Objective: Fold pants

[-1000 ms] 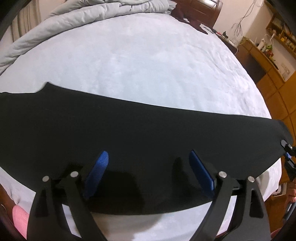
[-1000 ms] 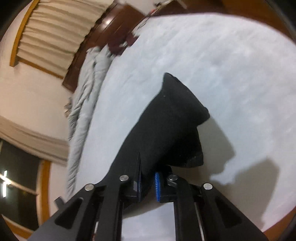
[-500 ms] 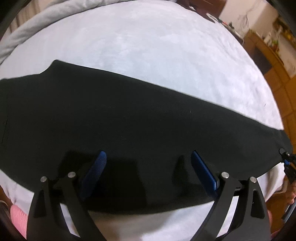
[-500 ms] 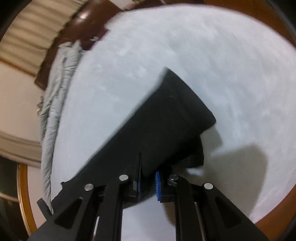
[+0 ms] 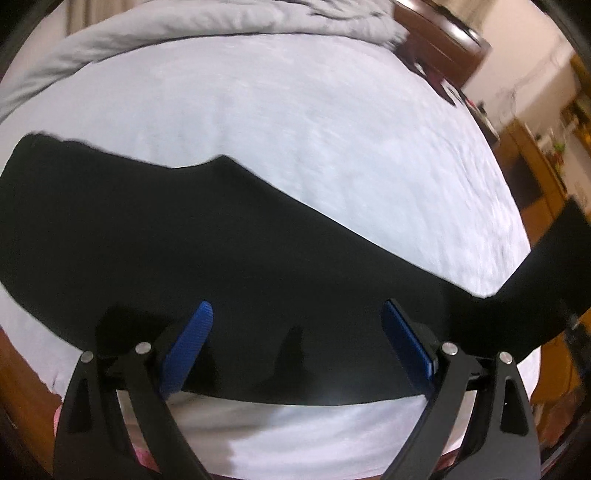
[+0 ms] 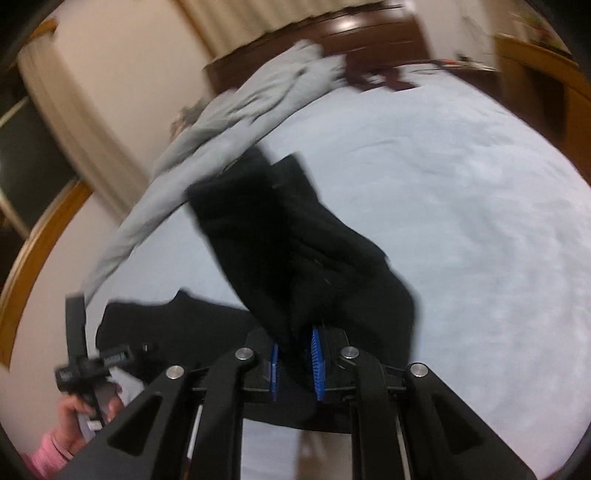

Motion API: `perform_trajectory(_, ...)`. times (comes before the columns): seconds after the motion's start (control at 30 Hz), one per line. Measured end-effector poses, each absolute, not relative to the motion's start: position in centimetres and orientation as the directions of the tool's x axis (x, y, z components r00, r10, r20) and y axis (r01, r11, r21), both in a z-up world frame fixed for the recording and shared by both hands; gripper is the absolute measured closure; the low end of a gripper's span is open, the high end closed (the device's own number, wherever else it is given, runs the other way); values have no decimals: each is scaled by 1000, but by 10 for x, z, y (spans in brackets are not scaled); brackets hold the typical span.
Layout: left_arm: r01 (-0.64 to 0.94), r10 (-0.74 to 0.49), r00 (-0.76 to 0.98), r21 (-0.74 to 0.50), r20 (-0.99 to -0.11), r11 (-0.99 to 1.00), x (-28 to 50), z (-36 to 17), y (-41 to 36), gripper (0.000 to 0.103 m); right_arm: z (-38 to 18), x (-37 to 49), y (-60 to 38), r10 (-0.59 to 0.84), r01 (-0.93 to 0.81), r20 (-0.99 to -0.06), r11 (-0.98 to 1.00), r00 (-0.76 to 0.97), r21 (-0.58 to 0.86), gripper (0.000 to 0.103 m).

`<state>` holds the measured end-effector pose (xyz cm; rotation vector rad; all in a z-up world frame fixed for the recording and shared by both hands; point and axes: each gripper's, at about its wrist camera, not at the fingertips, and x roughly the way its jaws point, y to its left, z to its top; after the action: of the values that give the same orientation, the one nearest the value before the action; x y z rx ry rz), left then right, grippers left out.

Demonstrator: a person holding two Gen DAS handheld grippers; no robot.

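Black pants lie stretched across the pale bed sheet, waist end to the left. My left gripper is open just above the pants' near edge, blue pads wide apart, holding nothing. My right gripper is shut on the leg end of the pants and holds it lifted off the bed. That lifted end rises at the right edge of the left wrist view. The left gripper's handle and the hand holding it appear at the lower left of the right wrist view.
A grey duvet is bunched along the far side of the bed, also in the right wrist view. A dark wooden headboard stands behind it. Wooden furniture stands to the right of the bed.
My right gripper has lifted the leg end of the pants off the bed and swung it up and toward the waist end. My left gripper stays open over the near edge.
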<state>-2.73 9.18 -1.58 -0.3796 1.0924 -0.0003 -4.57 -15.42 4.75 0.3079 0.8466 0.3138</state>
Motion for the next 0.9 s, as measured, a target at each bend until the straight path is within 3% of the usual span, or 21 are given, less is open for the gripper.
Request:
perform_trajectory(0.13, -243, -227, 454, -365, -861, 899, -37, -22, 119, 11, 20, -38, -91, 446, -251, -714, 895, 540, 369, 89)
perform_trajectory(0.37, -258, -280, 456, -427, -845, 867, -50, -29, 132, 11, -36, -33, -29, 396, -310, -817, 908, 418, 282, 86)
perform_trajectory(0.47, -249, -318, 439, -454, -840, 855, -48, -34, 134, 11, -50, -36, -25, 427, -313, -829, 893, 362, 323, 65)
perform_trajectory(0.53, -251, -332, 424, -462, -842, 851, -48, -39, 131, 11, -53, -41, -27, 467, -317, -823, 873, 324, 371, 43)
perform_trajectory(0.6, -249, -335, 408, -456, -849, 854, -38, -44, 120, 11, -52, -44, -30, 509, -330, -805, 849, 304, 412, 35)
perform_trajectory(0.77, -221, -376, 342, -463, -861, 858, -36, -55, 102, 11, -34, -56, -70, 667, -291, -702, 743, 249, 603, 35)
perform_trajectory(0.9, -205, -382, 300, -450, -874, 869, -33, -64, 85, 11, -26, -61, -112, 646, -202, -698, 762, 309, 615, 34)
